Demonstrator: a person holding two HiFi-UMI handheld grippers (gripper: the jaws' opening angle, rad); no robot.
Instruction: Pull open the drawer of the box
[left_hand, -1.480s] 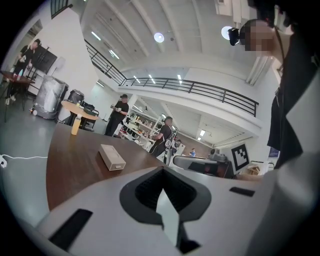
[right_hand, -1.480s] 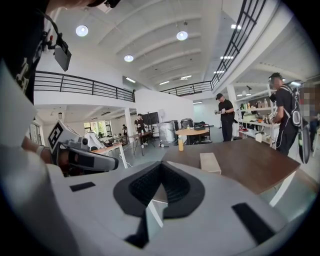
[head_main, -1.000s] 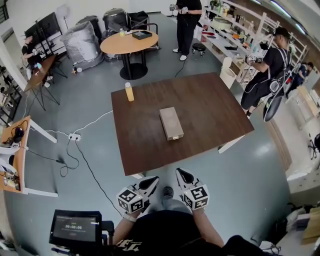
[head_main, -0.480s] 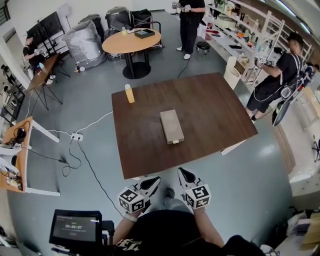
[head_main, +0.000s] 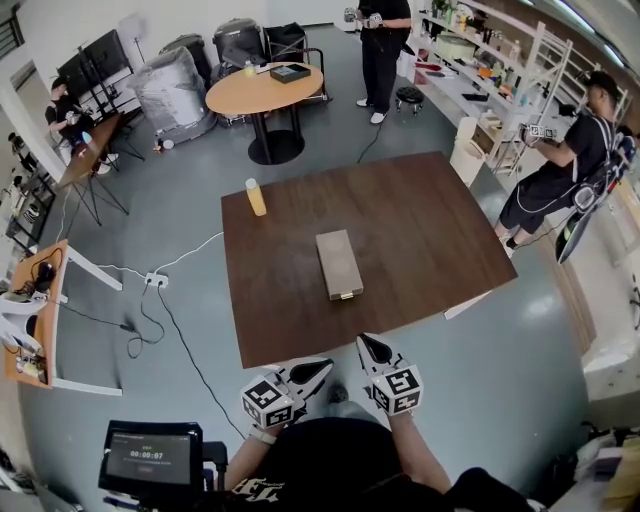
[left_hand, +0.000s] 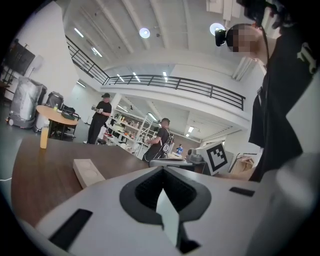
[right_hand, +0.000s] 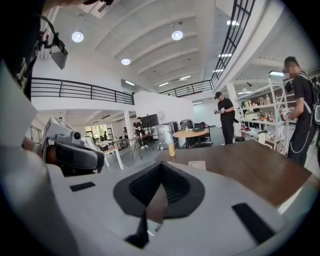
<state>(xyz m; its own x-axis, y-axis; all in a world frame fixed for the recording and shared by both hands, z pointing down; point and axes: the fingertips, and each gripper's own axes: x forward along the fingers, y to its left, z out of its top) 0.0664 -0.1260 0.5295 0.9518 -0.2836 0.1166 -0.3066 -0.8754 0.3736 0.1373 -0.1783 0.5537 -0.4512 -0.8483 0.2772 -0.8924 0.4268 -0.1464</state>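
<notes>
Box (head_main: 339, 263) lies lengthwise toward the person, its drawer end (head_main: 345, 294) nearest

A small screen (head_main: 150, 457), low beside the person's left arm and off the worktop, shows a row of white digits like a running clock. It seems to read 00:00:07, and the finer print around it is too small to read. The person's black shirt (head_main: 330, 460) carries white lettering, cut by the picture's edge and illegible. The left marker cube (head_main: 265, 402) and the right marker cube (head_main: 397, 390) bear only black-and-white square patterns, no letters or numbers.
</notes>
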